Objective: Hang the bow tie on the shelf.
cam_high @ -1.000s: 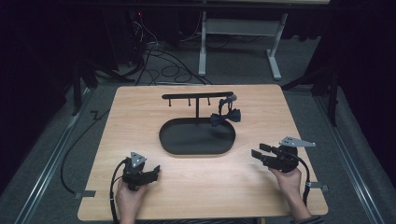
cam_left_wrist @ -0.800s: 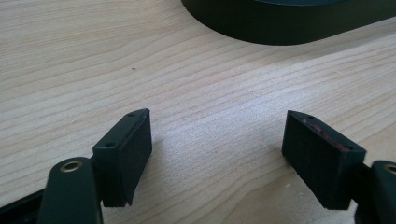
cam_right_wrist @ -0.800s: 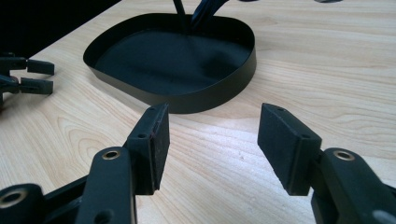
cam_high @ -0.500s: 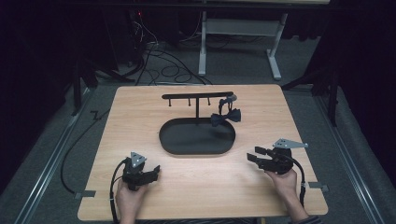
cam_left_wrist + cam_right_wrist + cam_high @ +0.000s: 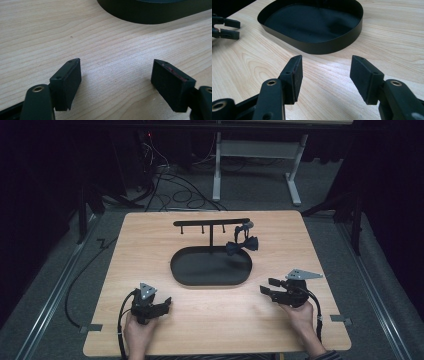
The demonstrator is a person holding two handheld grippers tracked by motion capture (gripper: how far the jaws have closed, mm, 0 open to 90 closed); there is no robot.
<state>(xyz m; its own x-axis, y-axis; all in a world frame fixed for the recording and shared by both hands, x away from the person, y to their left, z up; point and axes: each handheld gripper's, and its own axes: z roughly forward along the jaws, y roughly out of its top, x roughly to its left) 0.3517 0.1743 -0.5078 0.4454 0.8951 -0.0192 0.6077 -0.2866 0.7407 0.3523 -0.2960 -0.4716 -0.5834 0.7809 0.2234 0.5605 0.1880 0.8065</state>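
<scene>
Dark curtains and trailing floor cables ring a pale wooden table (image 5: 150, 240), lit so the work area stands out against the gloom. Nearest the person, the left gripper (image 5: 159, 306) rests low over the bare wood, its jaws spread wide with nothing between them; in its own view the fingers (image 5: 67, 82) frame only wood grain, and the black oval tray (image 5: 155, 11) lies ahead of them and a little to the right. The right gripper (image 5: 270, 289) sits at the same depth on the other side, likewise wide open and empty, its fingers (image 5: 293, 77) aimed across at the tray (image 5: 312, 47), which lies just beyond the tips, probably because this hand is the closer one to the hanging piece. Past both sets of fingertips the tray (image 5: 210, 281) sits mid-table as a catch spot, so it seems placed to receive what comes off the rack. Farther still, the T-shaped stand (image 5: 211, 223) rises from behind the tray, and a black bow tie (image 5: 242, 245) dangles from the bar's right end, well beyond the right fingers and over the tray's far right rim. Both grippers appear parked in a ready stance.
</scene>
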